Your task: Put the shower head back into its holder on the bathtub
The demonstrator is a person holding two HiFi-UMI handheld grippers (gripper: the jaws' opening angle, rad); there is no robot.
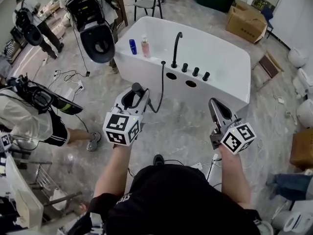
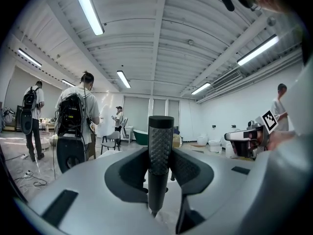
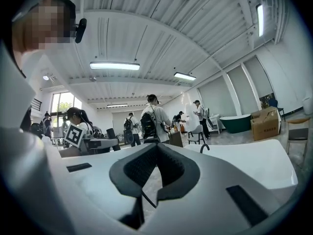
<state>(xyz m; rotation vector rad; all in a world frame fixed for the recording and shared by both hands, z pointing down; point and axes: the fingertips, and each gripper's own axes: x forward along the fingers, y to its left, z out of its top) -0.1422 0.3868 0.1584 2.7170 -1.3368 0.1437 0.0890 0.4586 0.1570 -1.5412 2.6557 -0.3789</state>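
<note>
The white bathtub (image 1: 220, 58) stands ahead of me, with a black faucet (image 1: 176, 48), three black knobs (image 1: 195, 71) and two round holes (image 1: 171, 75) along its near rim. My left gripper (image 1: 137, 93) is shut on the black shower head (image 1: 136, 88). Its hose (image 1: 161, 84) runs up to the tub rim. In the left gripper view the textured shower head handle (image 2: 160, 148) stands upright between the jaws of the left gripper (image 2: 160, 166). My right gripper (image 1: 214, 105) is shut and holds nothing. In its own view the right gripper (image 3: 156, 150) points toward the tub (image 3: 244, 155).
A blue bottle (image 1: 133, 46) and a pink bottle (image 1: 145, 48) stand on the tub's left rim. A person with a backpack (image 1: 93, 18) stands left of the tub, another person (image 1: 34, 111) nearer left. Cables (image 1: 68, 80) lie on the floor. A cardboard box (image 1: 246, 21) sits far right.
</note>
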